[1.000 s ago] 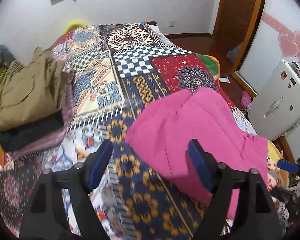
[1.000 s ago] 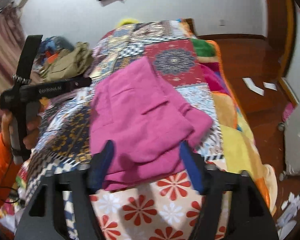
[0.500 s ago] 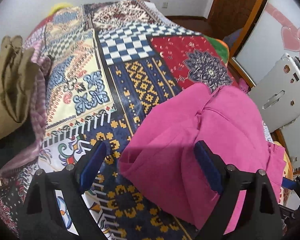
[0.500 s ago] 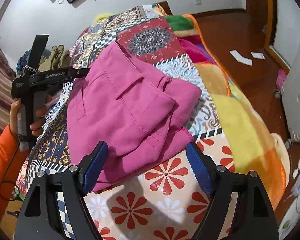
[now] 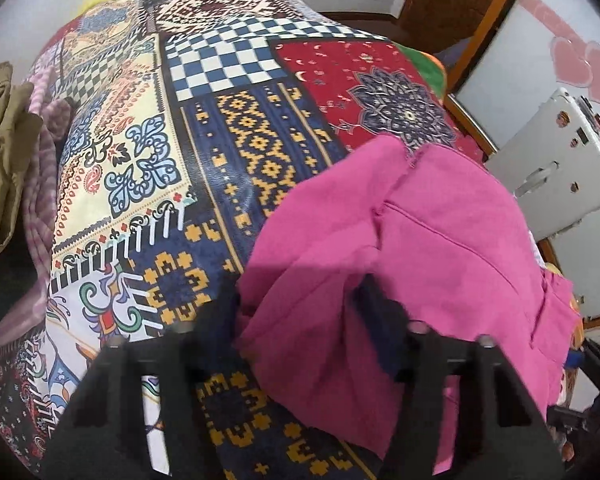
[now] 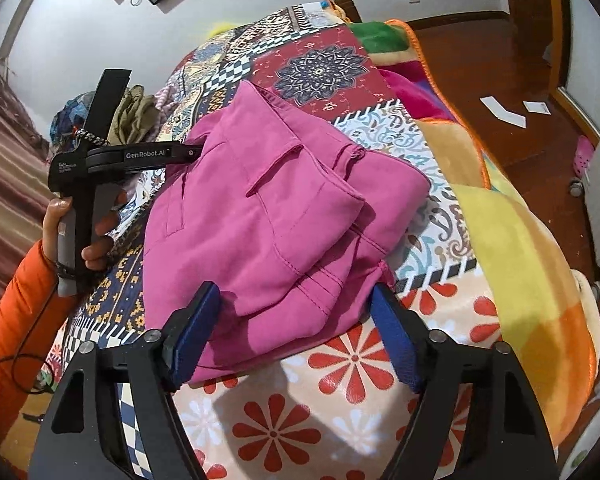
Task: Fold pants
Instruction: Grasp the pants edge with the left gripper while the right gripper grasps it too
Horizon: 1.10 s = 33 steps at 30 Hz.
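The pink pants [image 6: 268, 216] lay folded in a thick bundle on the patchwork bedspread [image 5: 236, 128], near the bed's foot corner. The left claw [image 5: 300, 320] was closing over the bundle's left edge, with a wad of pink cloth between its blurred fingers (whether the pads already pressed on it could not be told). The right claw [image 6: 296, 340] stood apart and was narrowing, straddling the nearest corner of the pants, its blue pads [image 6: 396, 344] just beside the cloth. A hand [image 6: 76, 232] in an orange sleeve [image 6: 12, 312] held the left tool. Olive clothes [image 5: 0, 152] lay at the bed's far left.
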Tool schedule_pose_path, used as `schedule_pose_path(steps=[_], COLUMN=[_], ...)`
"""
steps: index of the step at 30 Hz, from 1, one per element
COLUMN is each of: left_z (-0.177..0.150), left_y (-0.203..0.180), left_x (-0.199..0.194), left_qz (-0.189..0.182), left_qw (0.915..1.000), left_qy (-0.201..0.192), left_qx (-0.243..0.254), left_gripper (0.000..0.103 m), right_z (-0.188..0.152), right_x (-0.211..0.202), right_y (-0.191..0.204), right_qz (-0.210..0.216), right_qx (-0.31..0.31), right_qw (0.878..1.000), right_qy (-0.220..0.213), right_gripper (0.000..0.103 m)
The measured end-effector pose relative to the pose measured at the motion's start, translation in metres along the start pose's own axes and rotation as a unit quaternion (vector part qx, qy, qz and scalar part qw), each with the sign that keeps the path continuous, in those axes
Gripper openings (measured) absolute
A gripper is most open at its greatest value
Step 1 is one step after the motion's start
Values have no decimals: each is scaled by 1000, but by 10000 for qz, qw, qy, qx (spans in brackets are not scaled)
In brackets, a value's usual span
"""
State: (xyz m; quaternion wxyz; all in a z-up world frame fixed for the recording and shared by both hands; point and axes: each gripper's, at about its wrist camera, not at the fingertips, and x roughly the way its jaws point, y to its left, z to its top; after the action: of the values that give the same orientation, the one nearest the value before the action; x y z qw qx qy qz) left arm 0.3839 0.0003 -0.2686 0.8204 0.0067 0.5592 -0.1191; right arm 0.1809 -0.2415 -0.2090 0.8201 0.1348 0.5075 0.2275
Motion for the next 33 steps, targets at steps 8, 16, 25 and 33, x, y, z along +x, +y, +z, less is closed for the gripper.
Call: schedule_pose_path(steps=[8, 16, 25, 33], left_z=[-17, -48, -116, -163], left_y=[-11, 12, 26, 35], left_x=[-20, -60, -119, -141], left_qz=[307, 397, 537, 776], left_qw=[9993, 9984, 9947, 9897], left_qy=[-146, -344, -571, -580], left_qx=[135, -227, -668, -1051], left_gripper=[21, 18, 18, 28], right_z=[12, 32, 55, 59], right_x=[11, 20, 44, 52], right_y=[-5, -3, 33, 68], right_qz=[33, 69, 249, 409], right_qx=[-205, -479, -1102, -1588], right_qw=[9998, 9988, 9933, 9856], right_qy=[-5, 36, 239, 406], right_gripper=[54, 36, 34, 39])
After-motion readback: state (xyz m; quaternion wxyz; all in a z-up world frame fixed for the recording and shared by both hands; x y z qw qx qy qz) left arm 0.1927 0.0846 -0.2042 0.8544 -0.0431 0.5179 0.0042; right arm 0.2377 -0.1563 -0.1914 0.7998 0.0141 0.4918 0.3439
